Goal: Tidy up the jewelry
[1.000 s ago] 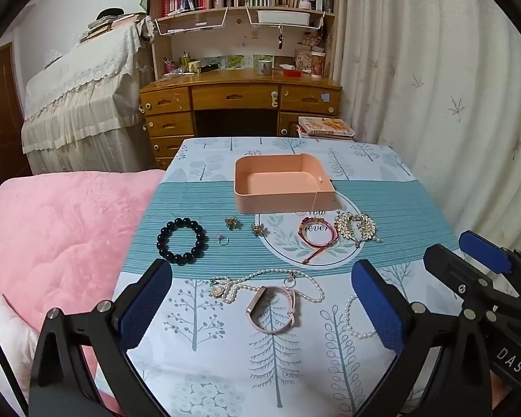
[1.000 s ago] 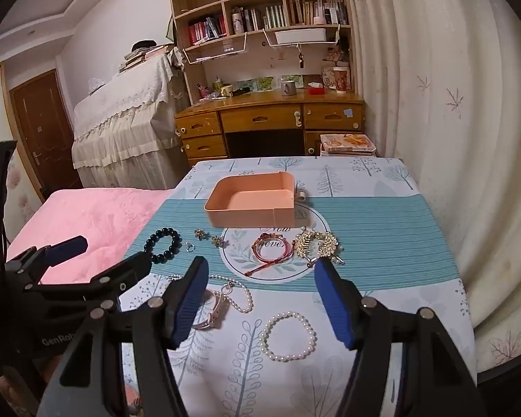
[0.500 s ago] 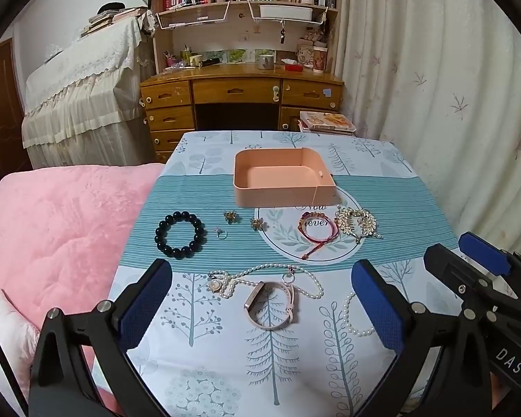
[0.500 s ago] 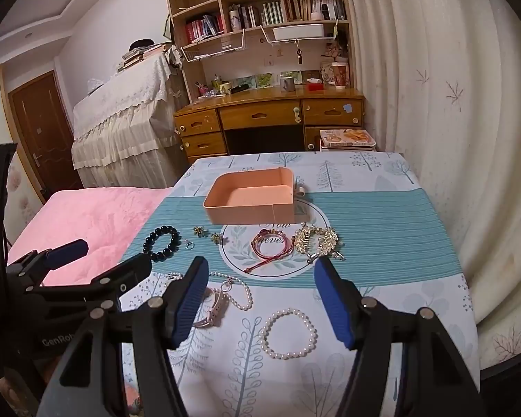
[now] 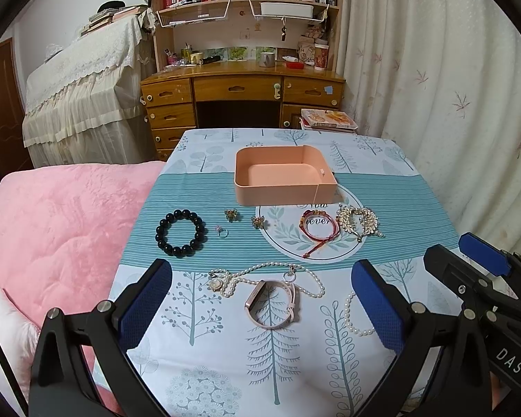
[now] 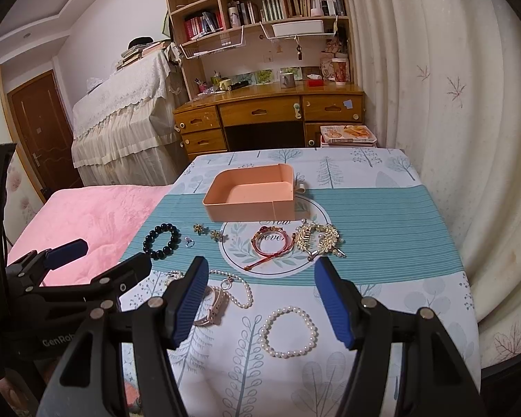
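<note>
**Fig.: Both tools spread wide over jewelry laid out on tabletop**

Left tool: fingers wide apart, nothing between them, low at 6 o'clock of left wrist view. Pink watch band and pearl necklace lie in the gap betw. its pads. Right tool: also wide, empty; pearl bracelet sits in its gap at 6 o'clock, apart from both pads.

Tabletop w/ tree-print cloth. Pink tray, nothing inside it, stands at 12 o'clock of the jewelry, across the far edge of the teal band. Row just before it, L to R: black bead bracelet, small ring, two gold floral pieces, red cord bracelet, gold ornate piece touching the cord bracelet's side.

Edges/room: bare cloth at 6 o'clock near edge, also beyond tray at 12 o'clock. Left edge at 9 o'clock meets pink bed; right edge at 3 o'clock close to curtain. Wooden desk stands past far edge.

Writing: "Now" and "never" on cloth's round emblem, partly covered; "DAS" on right tool body in left wrist view; "GenRo…" cut off on left tool body in right wrist view.
</note>
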Available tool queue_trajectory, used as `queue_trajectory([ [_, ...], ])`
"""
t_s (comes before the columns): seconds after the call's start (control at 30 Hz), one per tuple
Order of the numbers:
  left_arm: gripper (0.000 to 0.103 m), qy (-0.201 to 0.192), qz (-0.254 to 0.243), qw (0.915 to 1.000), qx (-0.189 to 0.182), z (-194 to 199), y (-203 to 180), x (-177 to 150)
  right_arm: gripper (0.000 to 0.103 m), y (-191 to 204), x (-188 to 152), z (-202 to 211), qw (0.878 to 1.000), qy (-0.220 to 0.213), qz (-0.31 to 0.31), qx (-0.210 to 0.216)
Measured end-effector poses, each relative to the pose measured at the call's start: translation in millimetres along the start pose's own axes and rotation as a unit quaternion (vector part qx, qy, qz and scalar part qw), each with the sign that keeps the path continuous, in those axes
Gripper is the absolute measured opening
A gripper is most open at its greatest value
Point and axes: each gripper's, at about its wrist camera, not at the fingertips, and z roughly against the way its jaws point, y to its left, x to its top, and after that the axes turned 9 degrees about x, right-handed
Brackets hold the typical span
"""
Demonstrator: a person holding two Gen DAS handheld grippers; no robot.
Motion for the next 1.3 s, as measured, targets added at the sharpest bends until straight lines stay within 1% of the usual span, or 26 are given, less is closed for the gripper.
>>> queue_trajectory([
  [0.33,0.102,0.003,0.000,1.0000,0.001,0,2,-1,0.064,0,2,-2,1.000,0.004,-0.003,0.001],
  [0.37,0.102,0.004,0.000,1.0000,0.001,0,2,-1,0.064,0,-6,-4,1.000,0.004,-0.003,0.001],
  [0.5,0.102,0.004,0.001,1.0000,0.000,1,6,-4,0.064,1,-15,-4,1.000,0.006,-0.003,0.003],
  [0.57,0.102,0.005,0.001,1.0000,0.000,0,4,-3,0.064,0,-10,-5,1.000,0.006,-0.004,0.002],
  [0.67,0.102,0.005,0.001,1.0000,0.000,1,5,-4,0.064,1,-15,-6,1.000,0.006,-0.004,0.002],
  [0.87,0.102,0.006,0.001,1.0000,0.000,1,7,-6,0.064,-1,-9,-6,1.000,0.009,-0.006,0.003],
  [1.3,0.102,0.019,0.003,0.9998,0.000,-2,12,-13,0.064,1,-14,-6,1.000,0.013,-0.009,0.005],
])
